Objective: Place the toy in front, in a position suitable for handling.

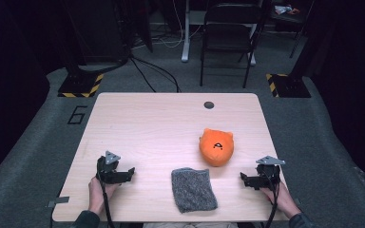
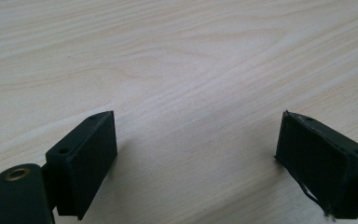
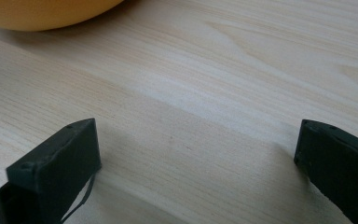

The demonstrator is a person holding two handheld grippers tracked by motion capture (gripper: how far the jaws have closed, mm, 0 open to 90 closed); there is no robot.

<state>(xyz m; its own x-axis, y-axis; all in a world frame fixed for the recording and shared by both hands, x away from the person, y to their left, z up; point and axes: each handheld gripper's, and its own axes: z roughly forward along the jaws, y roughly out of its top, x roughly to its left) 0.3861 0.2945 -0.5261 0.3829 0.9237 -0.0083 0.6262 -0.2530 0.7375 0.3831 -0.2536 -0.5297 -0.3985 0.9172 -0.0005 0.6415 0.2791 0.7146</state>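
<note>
An orange plush toy [image 1: 216, 147] with small ears and a dark face mark lies right of the table's middle. A grey fuzzy cloth [image 1: 193, 189] lies flat near the front edge, just below and left of the toy. My left gripper [image 1: 129, 172] rests at the front left, open, with bare wood between its jaws [image 2: 196, 140]. My right gripper [image 1: 243, 177] rests at the front right, open and holding nothing [image 3: 196, 144]. In the right gripper view the toy's orange edge [image 3: 46, 11] shows at the top left, beyond the jaws.
The light wooden table [image 1: 147, 123] has a dark cable hole [image 1: 209, 105] near its far edge. A folding chair [image 1: 228, 33] and a desk leg [image 1: 186, 33] stand on the grey floor behind. Black bases with yellow stripes [image 1: 81, 85] flank the far corners.
</note>
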